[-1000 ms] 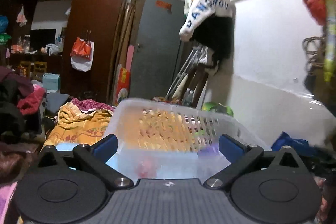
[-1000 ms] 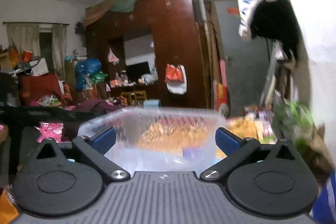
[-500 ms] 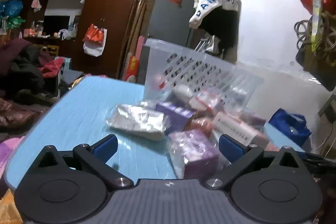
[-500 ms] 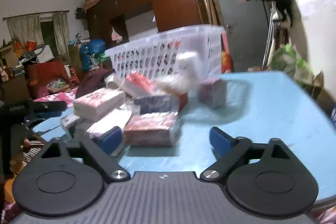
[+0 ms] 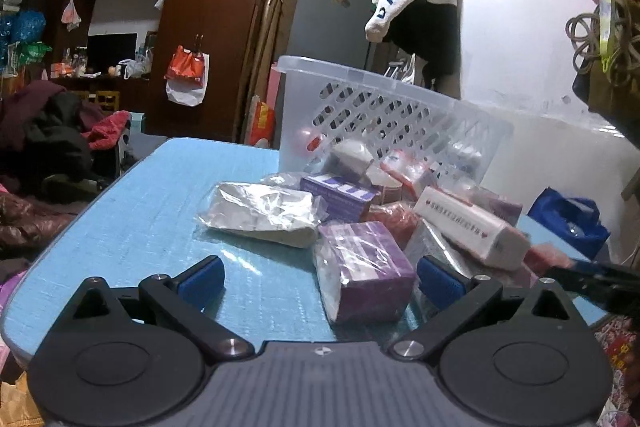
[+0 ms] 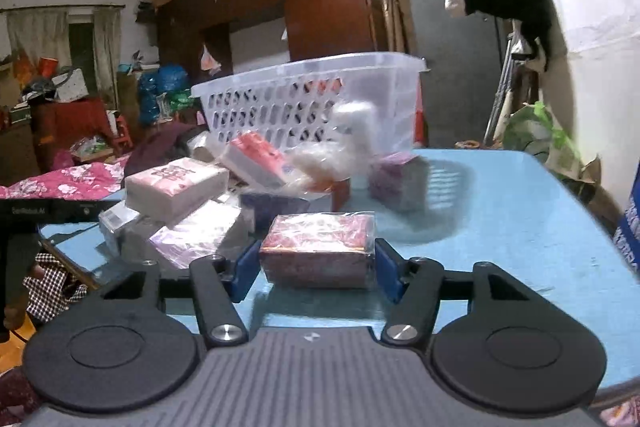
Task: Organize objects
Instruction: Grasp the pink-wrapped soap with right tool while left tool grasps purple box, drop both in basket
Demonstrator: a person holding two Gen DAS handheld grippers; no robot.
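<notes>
1. On the blue table, the wrapped packs lie heaped in front of the white basket, which looks tipped.
2. The right gripper brackets the red pack, pads just at its ends; I'd close squarely and lift straight.
3. The left gripper is spread, near the purple pack, holding nothing.
4. A brown wardrobe and clutter stand behind.
</notes>
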